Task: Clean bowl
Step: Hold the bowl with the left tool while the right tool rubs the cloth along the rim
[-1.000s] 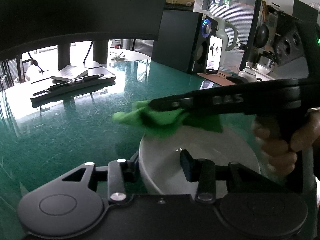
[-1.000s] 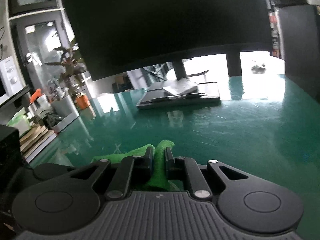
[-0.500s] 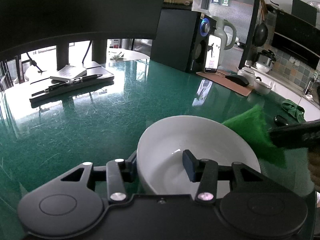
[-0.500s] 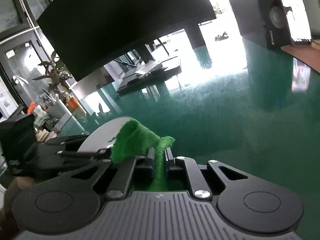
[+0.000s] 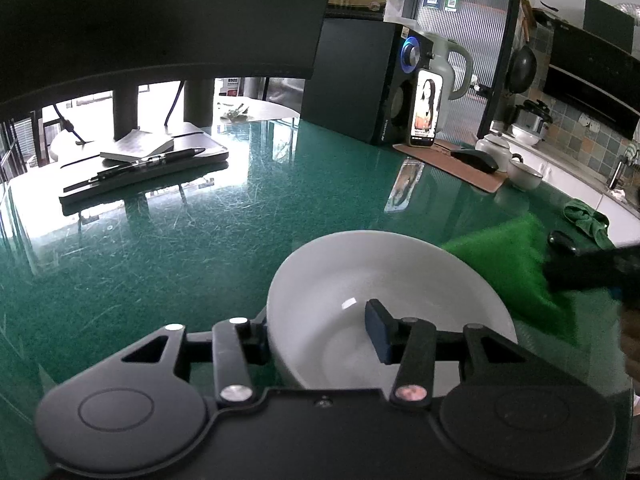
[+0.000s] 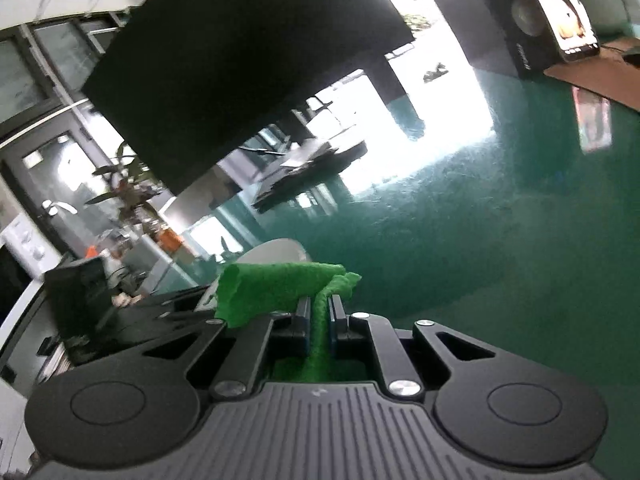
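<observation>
A white bowl stands on the green glass table, close in front in the left wrist view. My left gripper is shut on its near rim, one finger outside the wall and the other pad inside. Just right of the bowl hangs a bright green cloth, off the rim. In the right wrist view my right gripper is shut on that cloth, which folds out to the left. The bowl peeks out behind it.
A dark monitor overhangs the back of the table, with a notebook and pen below it. At back right stand a speaker, a lit phone, a kettle, a mouse on a brown mat and a teapot. A darker green rag lies at the right edge.
The right gripper carried the green cloth from above the bowl's far rim to the bowl's right side and rolled. The left gripper kept its hold on the bowl.
</observation>
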Demonstrator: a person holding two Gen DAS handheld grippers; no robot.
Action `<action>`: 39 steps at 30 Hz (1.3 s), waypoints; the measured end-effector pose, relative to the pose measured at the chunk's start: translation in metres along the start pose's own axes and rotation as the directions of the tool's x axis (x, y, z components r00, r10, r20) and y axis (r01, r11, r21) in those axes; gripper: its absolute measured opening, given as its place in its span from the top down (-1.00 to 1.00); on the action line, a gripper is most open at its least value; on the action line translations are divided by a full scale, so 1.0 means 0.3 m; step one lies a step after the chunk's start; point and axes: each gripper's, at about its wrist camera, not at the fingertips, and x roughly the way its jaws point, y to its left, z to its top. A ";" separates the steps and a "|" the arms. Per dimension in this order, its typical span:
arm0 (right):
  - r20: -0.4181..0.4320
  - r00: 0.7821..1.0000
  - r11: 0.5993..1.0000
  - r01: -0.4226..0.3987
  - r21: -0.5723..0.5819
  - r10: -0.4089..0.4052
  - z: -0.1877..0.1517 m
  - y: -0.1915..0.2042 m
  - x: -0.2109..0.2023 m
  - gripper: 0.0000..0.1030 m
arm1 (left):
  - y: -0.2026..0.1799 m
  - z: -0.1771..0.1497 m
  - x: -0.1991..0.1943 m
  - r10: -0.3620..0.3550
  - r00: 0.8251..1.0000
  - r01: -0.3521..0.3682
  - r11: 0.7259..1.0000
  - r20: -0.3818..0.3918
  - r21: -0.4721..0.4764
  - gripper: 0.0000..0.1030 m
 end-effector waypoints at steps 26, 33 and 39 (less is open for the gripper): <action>-0.008 0.999 0.999 0.043 -0.007 -0.043 0.086 0.004 0.142 0.81 | -0.057 0.000 0.004 0.125 0.992 -0.125 0.992 0.017 -0.022 0.07; 0.003 0.999 0.997 0.045 -0.057 -0.045 0.118 0.038 0.189 0.81 | -0.059 0.000 0.004 0.133 0.991 -0.132 0.991 0.018 -0.023 0.06; -0.016 0.998 0.998 0.053 -0.026 -0.053 0.049 0.003 0.065 0.81 | -0.058 0.002 0.007 0.134 0.991 -0.133 0.991 0.018 -0.025 0.05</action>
